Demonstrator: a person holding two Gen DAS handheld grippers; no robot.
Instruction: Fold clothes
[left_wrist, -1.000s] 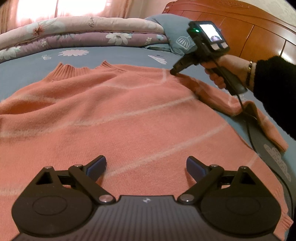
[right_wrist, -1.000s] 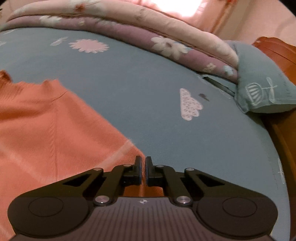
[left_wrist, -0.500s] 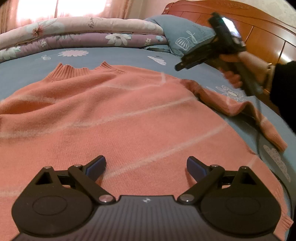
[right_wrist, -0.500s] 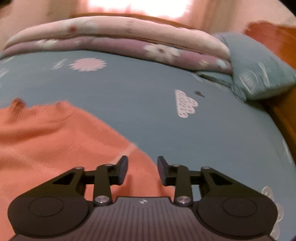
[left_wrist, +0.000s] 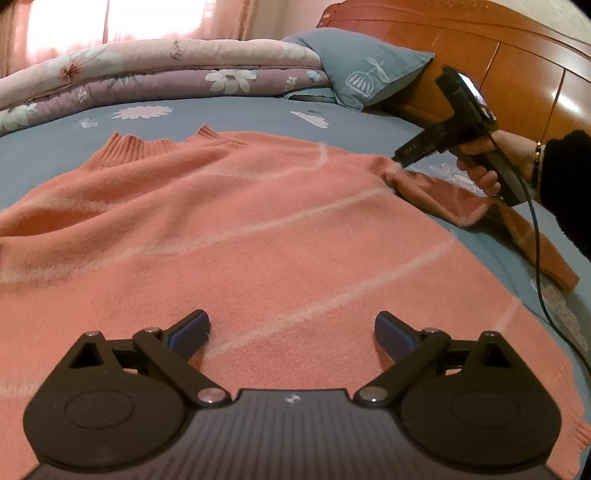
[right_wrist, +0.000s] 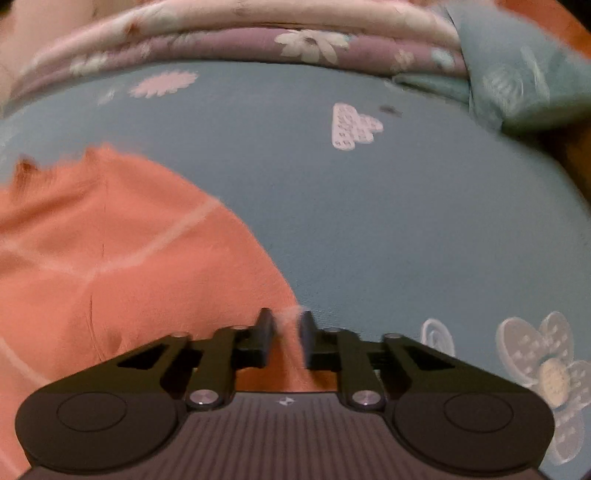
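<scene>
Sweater (left_wrist: 236, 229): I see it flat on the bed (left_wrist: 229, 122).
Left gripper (left_wrist: 291, 328): released above hem.
Right gripper (right_wrist: 286, 332): closing, clenched on the sweater's shoulder.

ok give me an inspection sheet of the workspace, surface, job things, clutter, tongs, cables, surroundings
surface: blue bedsheet with flower and cloud prints
job's things: salmon striped sweater spread flat, collar at the far side; right sleeve bunched
clutter: nothing seen
tongs: left tongs wide open over the sweater's lower part; right tongs closing, nearly shut, on the sweater's shoulder edge
cables: black cable hangs from the right tongs' handle across the sleeve
surroundings: folded floral quilts, blue pillow, wooden headboard, pink curtains
</scene>
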